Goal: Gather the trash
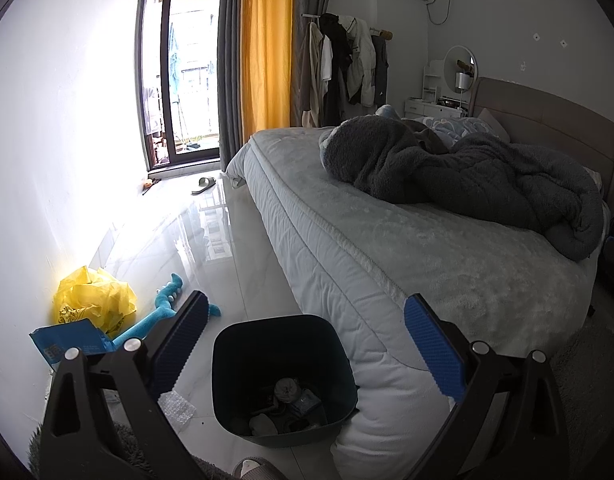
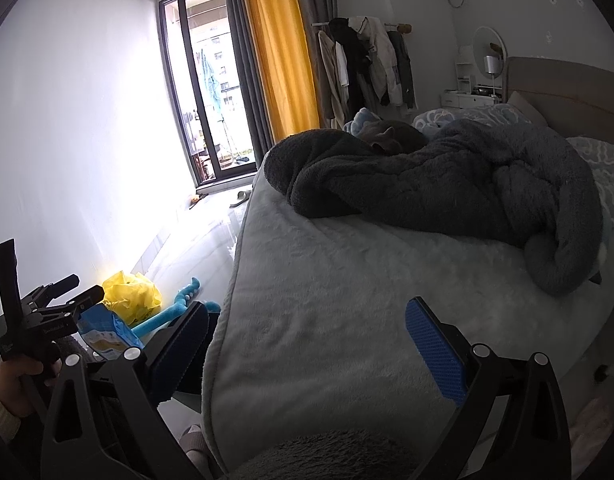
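My left gripper is open and empty, held above a dark trash bin that stands on the floor against the bed corner. The bin holds several bits of rubbish. To its left by the wall lie a crumpled yellow plastic bag, a blue packet and a piece of bubble wrap. My right gripper is open and empty over the bed's corner. In the right wrist view a hand holds the left gripper near the blue packet and the yellow bag.
A blue plush toy lies on the glossy tiled floor beside the bag. The bed fills the right side, with a dark grey blanket heaped on it. A slipper lies near the balcony door, and another slipper is at the bottom edge.
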Demonstrator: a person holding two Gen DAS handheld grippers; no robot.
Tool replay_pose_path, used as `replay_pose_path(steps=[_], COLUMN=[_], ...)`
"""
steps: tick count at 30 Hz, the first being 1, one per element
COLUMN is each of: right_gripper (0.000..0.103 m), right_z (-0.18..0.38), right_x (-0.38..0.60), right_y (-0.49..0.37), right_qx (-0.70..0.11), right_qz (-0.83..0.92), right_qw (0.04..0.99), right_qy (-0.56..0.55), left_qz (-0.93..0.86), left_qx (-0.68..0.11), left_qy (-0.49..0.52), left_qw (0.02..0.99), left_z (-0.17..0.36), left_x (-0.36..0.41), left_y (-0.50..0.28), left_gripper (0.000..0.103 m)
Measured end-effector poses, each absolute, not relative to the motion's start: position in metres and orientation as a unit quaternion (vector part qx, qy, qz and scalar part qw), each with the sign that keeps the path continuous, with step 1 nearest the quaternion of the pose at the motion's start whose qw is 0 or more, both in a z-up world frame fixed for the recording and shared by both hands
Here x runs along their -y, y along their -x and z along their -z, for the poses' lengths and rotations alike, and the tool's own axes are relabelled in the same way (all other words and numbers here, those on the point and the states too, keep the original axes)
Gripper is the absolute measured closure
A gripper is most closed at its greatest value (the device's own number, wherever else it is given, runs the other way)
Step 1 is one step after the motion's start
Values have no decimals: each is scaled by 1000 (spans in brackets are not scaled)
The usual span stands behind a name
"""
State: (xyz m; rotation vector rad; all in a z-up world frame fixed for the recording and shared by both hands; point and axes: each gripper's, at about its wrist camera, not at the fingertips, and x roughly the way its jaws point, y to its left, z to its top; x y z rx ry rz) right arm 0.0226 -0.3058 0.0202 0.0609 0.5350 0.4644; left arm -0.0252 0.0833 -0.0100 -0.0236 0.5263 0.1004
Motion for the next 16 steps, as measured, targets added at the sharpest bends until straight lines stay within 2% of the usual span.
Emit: replay_pose_path(steps=[16], right_gripper=[3], right_z=[-21], right_x=[306], right_y=[-23], right_qx=[-262], right_qz=[-227], right_qw=[937], right_qy=[-30], left_qz=[-52], left_qx=[-262], left_qy=[13], left_qw=[964], left_z=[12], left_x=[-83], left_y=[26], left_gripper=[3])
